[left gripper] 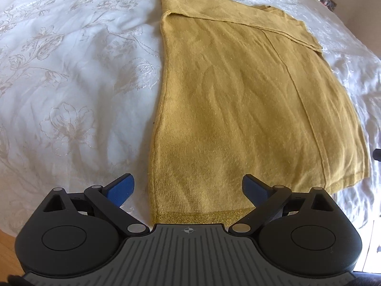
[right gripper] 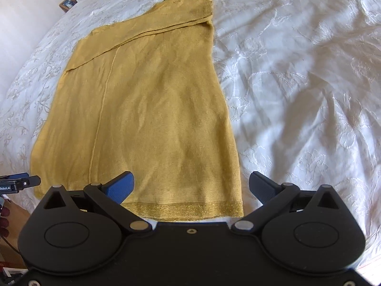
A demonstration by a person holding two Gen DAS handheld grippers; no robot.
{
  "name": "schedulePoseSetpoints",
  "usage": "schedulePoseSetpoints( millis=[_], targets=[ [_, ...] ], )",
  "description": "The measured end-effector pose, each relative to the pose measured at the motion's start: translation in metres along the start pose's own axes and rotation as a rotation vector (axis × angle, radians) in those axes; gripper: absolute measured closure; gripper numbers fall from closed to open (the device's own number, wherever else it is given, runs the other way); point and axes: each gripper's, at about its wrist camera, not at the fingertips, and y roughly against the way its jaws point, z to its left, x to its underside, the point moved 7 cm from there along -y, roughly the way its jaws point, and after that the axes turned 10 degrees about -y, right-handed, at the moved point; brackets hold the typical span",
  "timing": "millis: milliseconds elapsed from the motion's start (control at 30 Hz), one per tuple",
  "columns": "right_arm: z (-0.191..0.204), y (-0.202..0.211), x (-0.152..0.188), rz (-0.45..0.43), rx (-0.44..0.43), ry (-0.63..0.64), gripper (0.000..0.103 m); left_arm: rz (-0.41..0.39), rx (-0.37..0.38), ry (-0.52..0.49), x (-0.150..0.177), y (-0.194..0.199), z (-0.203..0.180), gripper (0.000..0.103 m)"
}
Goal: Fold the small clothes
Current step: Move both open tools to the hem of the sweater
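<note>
A knit top (left gripper: 238,100) lies flat on the bed (left gripper: 71,83), its hem nearest both tools and its neck end farthest away, with a sleeve folded across the far part. The left tool (left gripper: 188,188) hangs over the hem's left corner, the right tool (right gripper: 191,186) over its right corner, both spread wide. A nightstand (right gripper: 71,0) stands beyond the bed's far edge.
</note>
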Motion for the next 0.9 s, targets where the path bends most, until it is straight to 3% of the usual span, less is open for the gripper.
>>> schedulePoseSetpoints(
  millis=[233, 500, 900],
  targets=[
    [-0.016, -0.024, 0.003, 0.023, 0.005, -0.071, 0.001, 0.019, 0.022, -0.004, 0.007, -0.016, -0.003, 0.004],
    [-0.018, -0.045, 0.006, 0.035, 0.022, -0.051, 0.0, 0.07, 0.02, 0.02, 0.021, -0.034, 0.001, 0.0],
    [-0.041, -0.029, 0.007, 0.023, -0.132, -0.107, 0.0, -0.012, 0.069, 0.024, 0.018, -0.025, -0.002, 0.0]
  ],
)
